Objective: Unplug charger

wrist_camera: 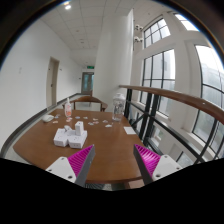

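Observation:
My gripper [114, 160] is open, its two pink-padded fingers [82, 158] spread wide over the near edge of a long brown wooden table [110, 140], with nothing between them. Several white boxes or blocks [70, 136] lie on the table beyond and left of the fingers; I cannot tell which, if any, is the charger. A small white item [129, 130] lies further right on the table. No cable or socket is clearly visible.
A bottle with a pink top [68, 108] and small objects stand at the table's far end, with chairs [88, 103] behind. A curved wooden handrail [180, 98] and tall windows [165, 70] run along the right. A white column [113, 60] stands beyond the table.

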